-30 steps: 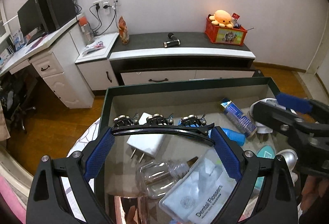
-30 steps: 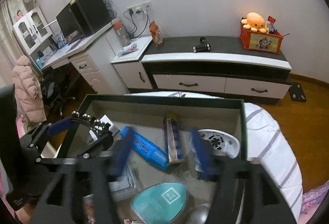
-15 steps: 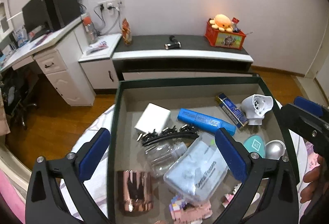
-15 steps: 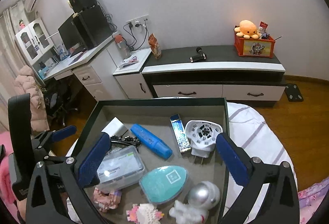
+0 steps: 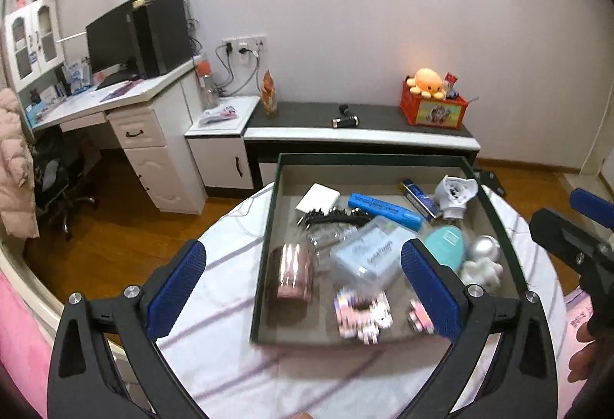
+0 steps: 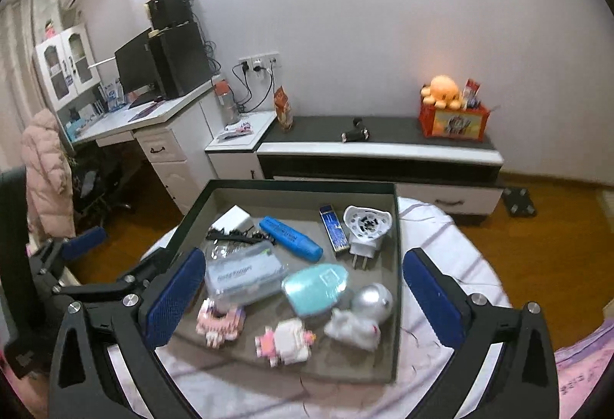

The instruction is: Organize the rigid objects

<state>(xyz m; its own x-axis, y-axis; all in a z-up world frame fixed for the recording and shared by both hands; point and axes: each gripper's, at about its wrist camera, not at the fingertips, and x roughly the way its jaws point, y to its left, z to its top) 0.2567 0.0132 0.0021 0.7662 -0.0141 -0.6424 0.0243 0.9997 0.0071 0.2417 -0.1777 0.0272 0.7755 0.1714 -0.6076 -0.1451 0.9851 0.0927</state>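
Note:
A dark-rimmed tray (image 5: 268,227) (image 6: 397,265) on a round striped table holds many objects: a black hair clip (image 5: 334,217) (image 6: 234,236), white charger (image 5: 318,197), blue marker (image 5: 383,209) (image 6: 291,238), clear floss box (image 5: 368,255) (image 6: 245,273), pink cup (image 5: 293,271), teal case (image 6: 316,286), silver astronaut (image 6: 364,315), white plug (image 6: 366,227) and pink block toys (image 6: 286,340). My left gripper (image 5: 303,292) is open and empty above the tray's near left side. My right gripper (image 6: 301,302) is open and empty above the tray's front.
The table carries a white striped cloth (image 5: 215,303). Behind it stand a low black-and-white cabinet (image 5: 360,138) with a red toy box (image 5: 433,108), and a white desk (image 5: 126,111) with a monitor at the left. Wooden floor surrounds the table.
My left gripper let go of the black hair clip in the tray, opened, and pulled back and up. My right gripper also drew back from the tray.

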